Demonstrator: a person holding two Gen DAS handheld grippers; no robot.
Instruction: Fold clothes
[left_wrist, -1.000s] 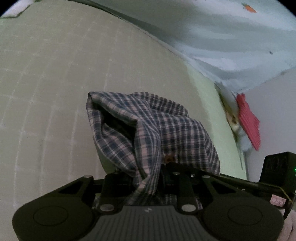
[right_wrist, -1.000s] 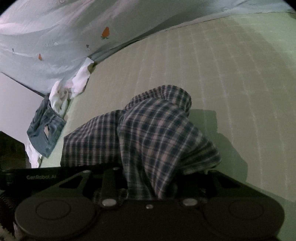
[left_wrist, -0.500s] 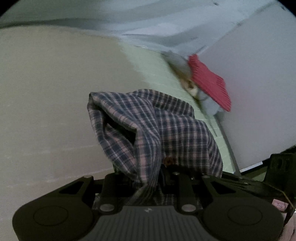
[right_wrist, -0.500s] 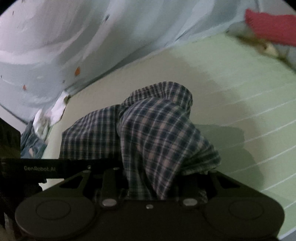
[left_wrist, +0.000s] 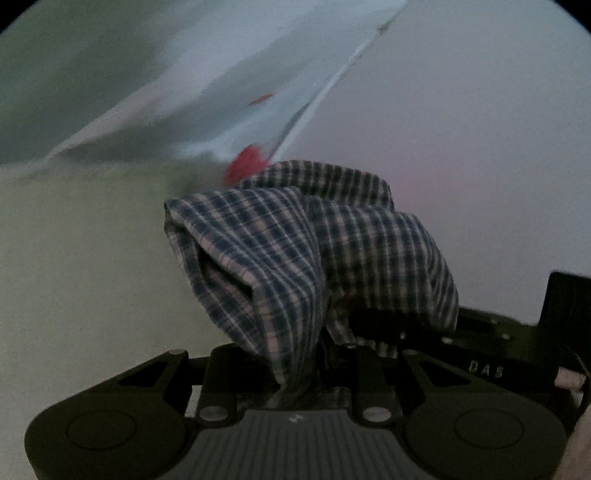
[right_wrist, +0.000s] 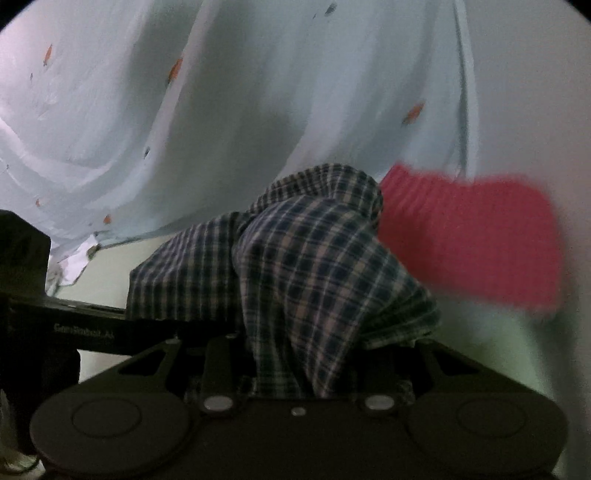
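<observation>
Left tongs (left_wrist: 295, 373): matte black body, two round discs, silver screws, grey ribbed plate; right tongs (right_wrist: 299, 373): black, "GenRobot.AI" lettering.

Plaid shirt (left_wrist: 295, 251) soft woven cloth; red garment (right_wrist: 472, 236) ribbed knit; curtain (right_wrist: 258, 92) thin, matt.

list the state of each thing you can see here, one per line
plaid shirt: bunched, lifted, held at two spots
left gripper: shut on plaid shirt
right gripper: shut on plaid shirt
red cloth: blurred, behind the shirt
pale blue curtain: hanging, draped in folds
</observation>
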